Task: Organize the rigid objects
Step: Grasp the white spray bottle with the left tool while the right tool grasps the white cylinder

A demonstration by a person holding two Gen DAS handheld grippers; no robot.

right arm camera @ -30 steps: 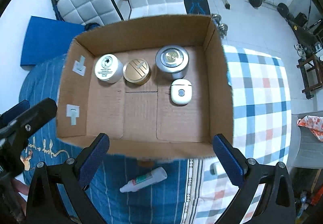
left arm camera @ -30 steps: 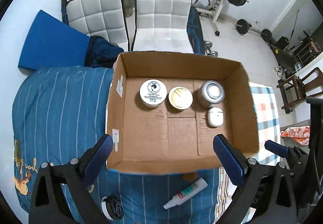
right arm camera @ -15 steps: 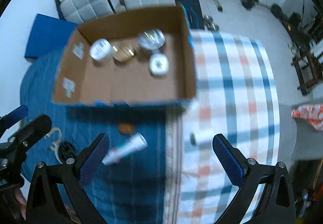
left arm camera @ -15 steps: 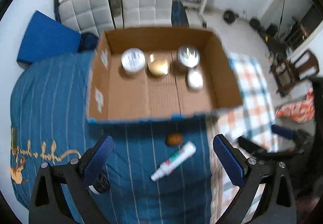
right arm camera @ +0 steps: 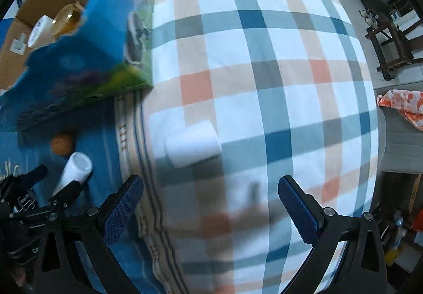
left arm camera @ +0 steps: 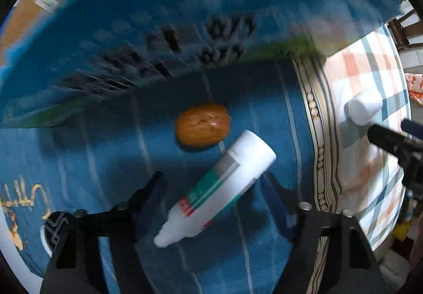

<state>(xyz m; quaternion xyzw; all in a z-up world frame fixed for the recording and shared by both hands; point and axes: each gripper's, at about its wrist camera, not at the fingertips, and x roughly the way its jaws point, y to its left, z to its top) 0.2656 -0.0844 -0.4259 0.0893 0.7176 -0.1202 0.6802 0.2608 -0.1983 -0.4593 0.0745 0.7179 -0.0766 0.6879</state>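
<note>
left claw: released, straddling the white tube on the bed. right claw: released, the white cylinder lying at its 12 o'clock. the nut also remains loose. the box, 10 o'clock, already holds jars.

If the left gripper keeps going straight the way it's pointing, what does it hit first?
Most likely the white tube, which lies diagonally between the open left gripper jaws. The brown nut sits just beyond. Motion blur makes depth uncertain.
</note>
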